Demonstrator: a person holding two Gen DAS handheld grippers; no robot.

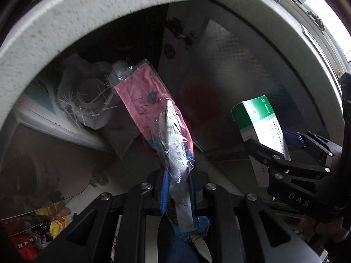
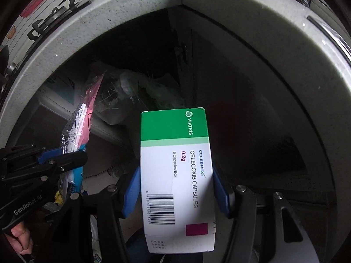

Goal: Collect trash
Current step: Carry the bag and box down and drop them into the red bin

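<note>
My left gripper (image 1: 177,188) is shut on a crinkled clear plastic wrapper with a pink insert (image 1: 158,114), held over the open mouth of a grey bin (image 1: 87,17). My right gripper (image 2: 175,188) is shut on a green and white medicine box (image 2: 175,171), also held over the bin (image 2: 274,22). The box (image 1: 261,122) and right gripper (image 1: 291,153) show at the right of the left wrist view. The wrapper (image 2: 81,118) and left gripper (image 2: 65,157) show at the left of the right wrist view.
Inside the bin lie a crumpled clear bag with white stringy scraps (image 1: 87,100), a flat white carton (image 1: 50,122) and dark walls. Colourful packets (image 1: 43,225) lie on the floor at lower left outside the bin.
</note>
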